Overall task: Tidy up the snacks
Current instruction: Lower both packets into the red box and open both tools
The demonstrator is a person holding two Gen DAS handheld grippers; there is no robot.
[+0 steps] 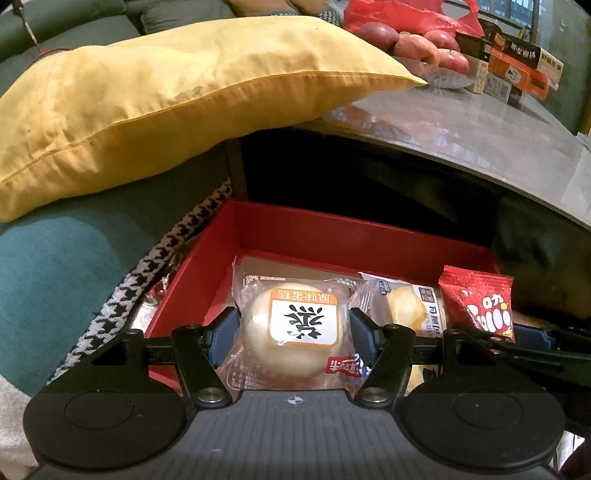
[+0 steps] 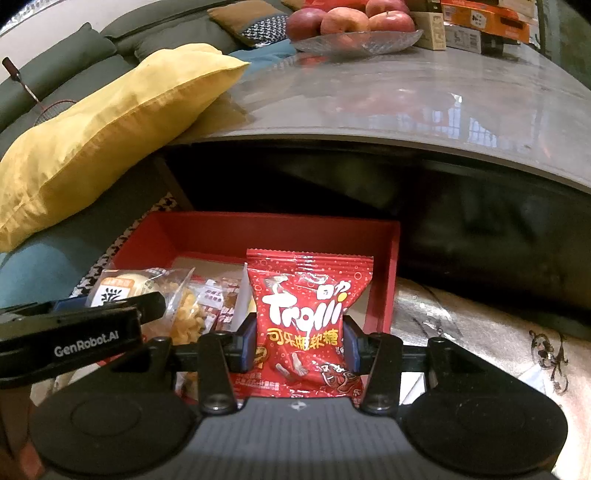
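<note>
My left gripper (image 1: 293, 332) is shut on a wrapped round cake (image 1: 291, 328) with a white and orange label, held over the near part of the red box (image 1: 332, 229). My right gripper (image 2: 300, 339) is shut on a red Trolli gummy packet (image 2: 308, 314), upright over the right side of the red box (image 2: 258, 229). That packet (image 1: 480, 301) and the right gripper also show at the right of the left wrist view. The left gripper (image 2: 74, 328) and the cake (image 2: 118, 288) show at the left of the right wrist view. Several other wrapped snacks (image 2: 192, 314) lie in the box.
A yellow cushion (image 1: 166, 96) lies on the sofa at the left, its corner on the grey table (image 1: 461, 129). The box sits under the table's edge. A glass bowl of apples (image 2: 354, 26) and orange cartons (image 1: 517, 66) stand at the table's far end.
</note>
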